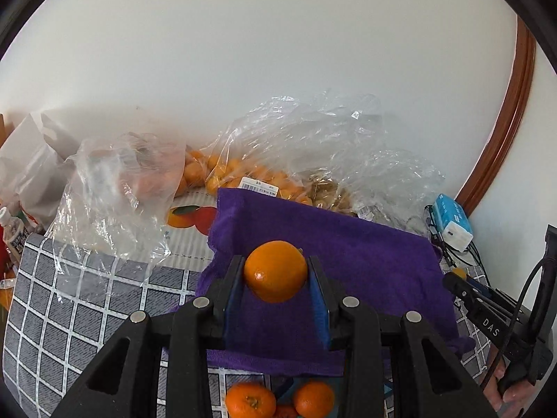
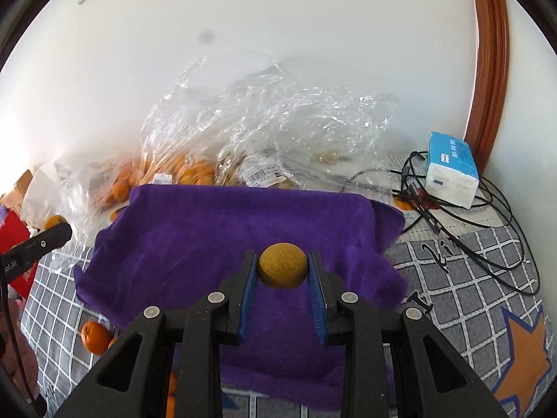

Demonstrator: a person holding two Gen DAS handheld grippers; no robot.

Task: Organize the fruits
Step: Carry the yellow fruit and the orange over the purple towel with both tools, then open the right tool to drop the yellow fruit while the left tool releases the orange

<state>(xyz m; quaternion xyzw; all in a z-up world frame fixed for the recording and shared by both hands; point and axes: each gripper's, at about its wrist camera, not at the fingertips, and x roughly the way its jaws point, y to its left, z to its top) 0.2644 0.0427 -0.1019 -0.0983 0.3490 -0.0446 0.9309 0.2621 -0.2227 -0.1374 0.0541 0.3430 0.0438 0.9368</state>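
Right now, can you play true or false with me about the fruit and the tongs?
1. The left tongs hold an orange. True.
2. The right tongs are empty. False: they pinch a small brownish-yellow fruit.
3. A purple towel lies under both held fruits. True.
4. The towel is covered with fruit. False: no fruit rests on it in either view.
5. The blue and white tissue pack sits on top of some black cables. True.
6. The clear plastic bags by the wall are all empty. False: one holds many small oranges.
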